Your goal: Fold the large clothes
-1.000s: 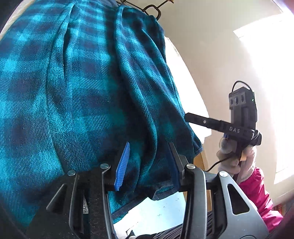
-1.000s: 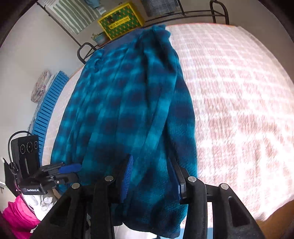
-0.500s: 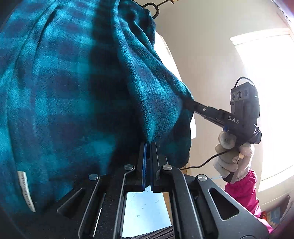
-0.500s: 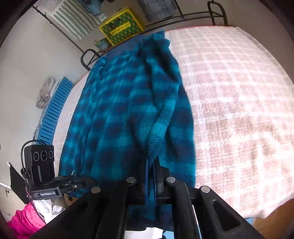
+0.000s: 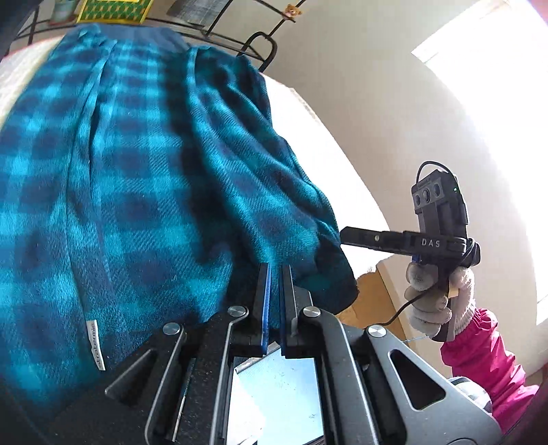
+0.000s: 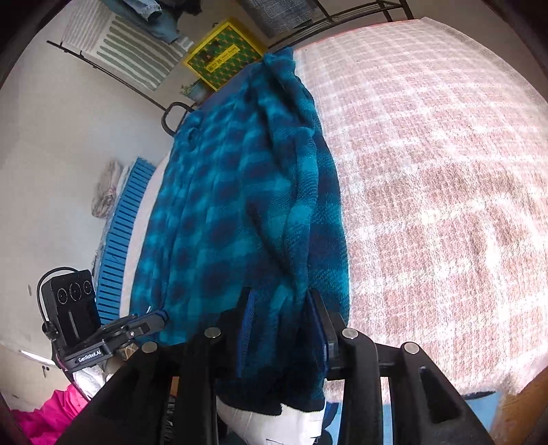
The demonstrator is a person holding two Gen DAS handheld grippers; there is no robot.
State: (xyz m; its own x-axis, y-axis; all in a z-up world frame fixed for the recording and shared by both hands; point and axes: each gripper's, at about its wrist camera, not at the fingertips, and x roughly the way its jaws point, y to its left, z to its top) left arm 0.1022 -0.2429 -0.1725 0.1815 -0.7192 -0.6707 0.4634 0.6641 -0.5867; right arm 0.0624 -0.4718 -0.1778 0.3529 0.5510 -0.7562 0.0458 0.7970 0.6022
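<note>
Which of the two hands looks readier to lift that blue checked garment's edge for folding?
Left. The left hand-held gripper is clamped shut on the hem of the blue plaid garment. The right hand-held gripper is opening, fabric loose between its jaws.

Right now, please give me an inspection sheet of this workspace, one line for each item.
Surface: bed with a pink-and-white checked cover.
Job's things: blue plaid fleece garment lying lengthwise along the bed, its near hem at the edge; white label showing.
Clutter: nothing seen on the bed besides the garment.
Grippers: left gripper shut on the garment's hem; right gripper opening, fabric between its jaws.
Cables: thin black cable hanging from the right gripper's handle.
Surroundings: yellow-framed green box, black metal rack, blue slatted panel, bright window.
</note>
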